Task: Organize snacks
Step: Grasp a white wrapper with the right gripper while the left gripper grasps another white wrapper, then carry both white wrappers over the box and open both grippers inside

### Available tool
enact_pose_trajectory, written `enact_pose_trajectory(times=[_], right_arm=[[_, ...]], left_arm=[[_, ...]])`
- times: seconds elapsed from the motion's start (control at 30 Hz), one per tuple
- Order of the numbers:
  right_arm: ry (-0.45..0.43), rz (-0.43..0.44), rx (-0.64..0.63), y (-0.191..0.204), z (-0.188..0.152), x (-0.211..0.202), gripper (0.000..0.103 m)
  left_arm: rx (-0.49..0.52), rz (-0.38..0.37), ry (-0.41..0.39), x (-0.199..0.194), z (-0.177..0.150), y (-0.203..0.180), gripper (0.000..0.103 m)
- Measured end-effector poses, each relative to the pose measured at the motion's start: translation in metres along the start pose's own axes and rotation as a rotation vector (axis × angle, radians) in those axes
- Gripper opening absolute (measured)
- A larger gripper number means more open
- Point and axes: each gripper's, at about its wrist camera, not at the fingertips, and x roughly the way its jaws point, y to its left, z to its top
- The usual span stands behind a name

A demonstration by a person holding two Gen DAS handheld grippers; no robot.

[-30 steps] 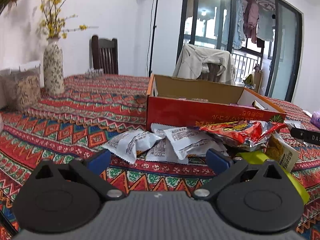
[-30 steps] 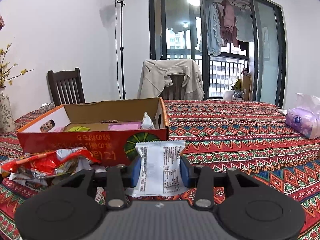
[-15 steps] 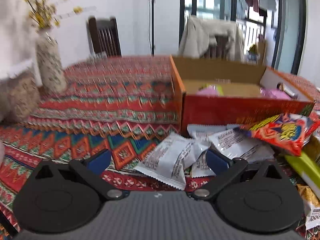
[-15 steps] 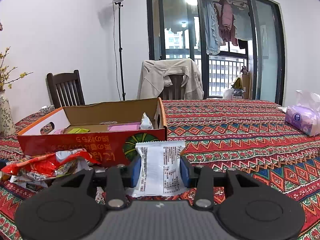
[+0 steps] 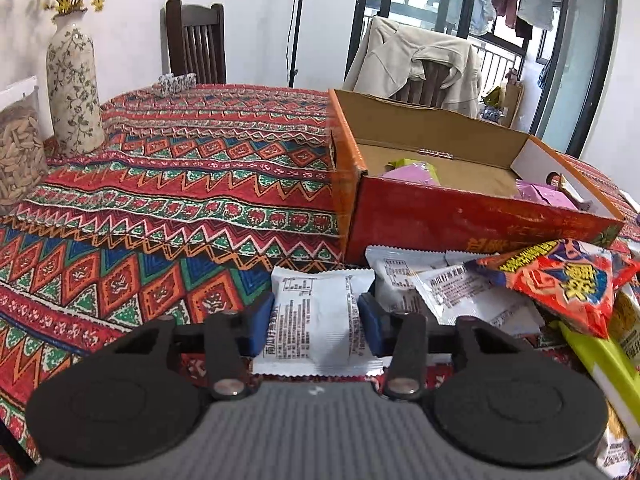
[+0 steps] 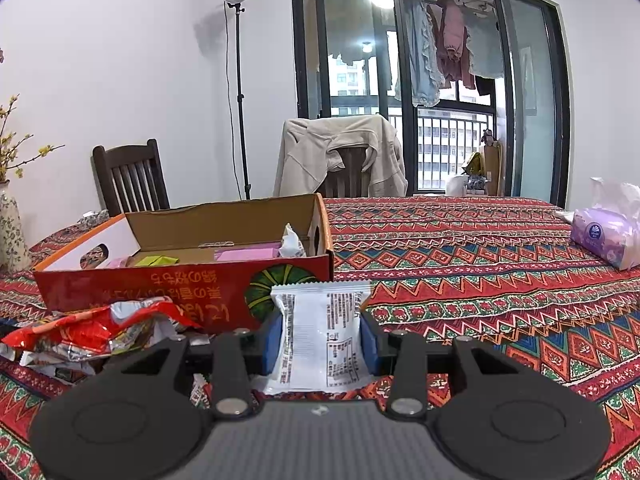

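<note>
In the left wrist view my left gripper (image 5: 316, 322) has its blue pads on both sides of a white snack packet (image 5: 316, 304) that lies on the patterned tablecloth; the jaws are closing and press on it. More white packets (image 5: 460, 292), a red chip bag (image 5: 560, 276) and a yellow-green packet (image 5: 600, 368) are piled to its right. Behind them stands an open red cardboard box (image 5: 440, 224) with pink and green packets inside. My right gripper (image 6: 322, 344) is shut on another white snack packet (image 6: 320, 320), held upright just in front of the box (image 6: 160, 288).
A flowered vase (image 5: 74, 88) and a clear jar of seeds (image 5: 16, 156) stand at the table's left. A purple tissue pack (image 6: 604, 236) lies at the far right. Two chairs, one draped with a jacket (image 6: 340, 152), stand behind the table.
My left gripper moved in over the nearest white packet, and its jaws went from wide open to closed around it. The right gripper kept still with its packet.
</note>
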Motion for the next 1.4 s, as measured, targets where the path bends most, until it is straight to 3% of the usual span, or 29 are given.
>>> enact_pose_trajectory(times=[0.3,0.67,1.0,1.4], right_arm=[[-0.009,0.003,-0.005,0.001,-0.001,0.0,0.04],[-0.056,0.024,-0.044,0.009,-0.002,-0.009,0.04],[-0.121,0.082,-0.12,0.021,0.024,-0.02,0.04],[-0.1,0.193,-0.157,0.047,0.076,0.02,0.04]], left_arm=[[0.02,0.097,-0.218,-0.058,-0.015,-0.017,0.045],[0.061,0.056,-0.32,-0.081,-0.006,-0.047,0.045],[0.068,0.02,-0.373,-0.079,0.017,-0.071,0.045],[0.091,-0.023,-0.38,-0.049,0.059,-0.101,0.045]])
